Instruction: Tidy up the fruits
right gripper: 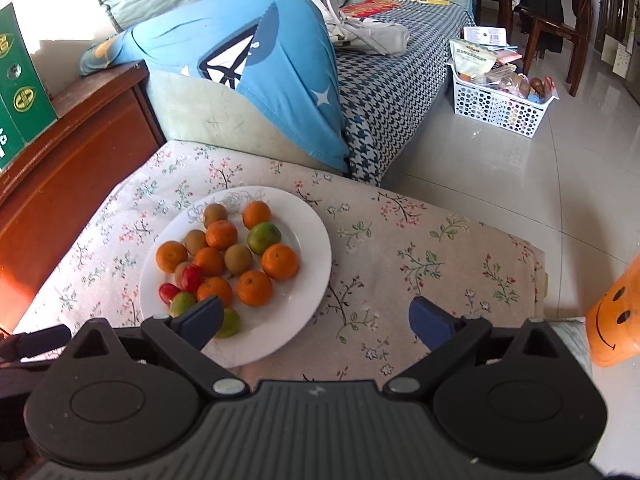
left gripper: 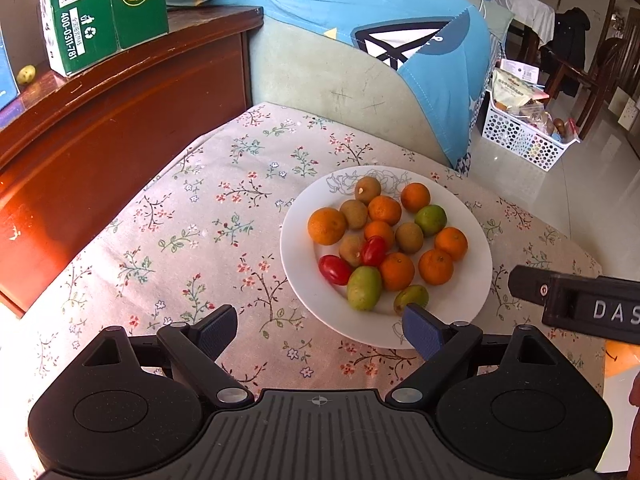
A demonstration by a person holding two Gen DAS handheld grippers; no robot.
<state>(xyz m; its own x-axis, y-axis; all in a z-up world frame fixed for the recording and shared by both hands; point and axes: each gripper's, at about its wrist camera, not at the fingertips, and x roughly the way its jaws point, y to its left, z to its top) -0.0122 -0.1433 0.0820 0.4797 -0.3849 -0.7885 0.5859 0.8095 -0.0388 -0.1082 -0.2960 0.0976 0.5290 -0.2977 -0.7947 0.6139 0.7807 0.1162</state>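
Note:
A white plate [left gripper: 304, 292] on the floral tablecloth holds several small oranges [left gripper: 327, 226], brown kiwis [left gripper: 368, 190], green fruits [left gripper: 364, 288] and two red tomatoes [left gripper: 334, 269]. The plate also shows in the right wrist view [right gripper: 312, 288] with the oranges [right gripper: 280, 261]. My left gripper [left gripper: 320, 332] is open and empty, just before the plate's near rim. My right gripper [right gripper: 316, 322] is open and empty, over the plate's near right edge; its body shows in the left wrist view [left gripper: 576, 300].
A wooden cabinet [left gripper: 100, 120] with a green carton [left gripper: 100, 12] stands left. A sofa with a blue cushion [left gripper: 360, 12] is behind the table. A white basket [right gripper: 500, 108] sits on the floor. An orange smiley container [right gripper: 616, 316] is at right.

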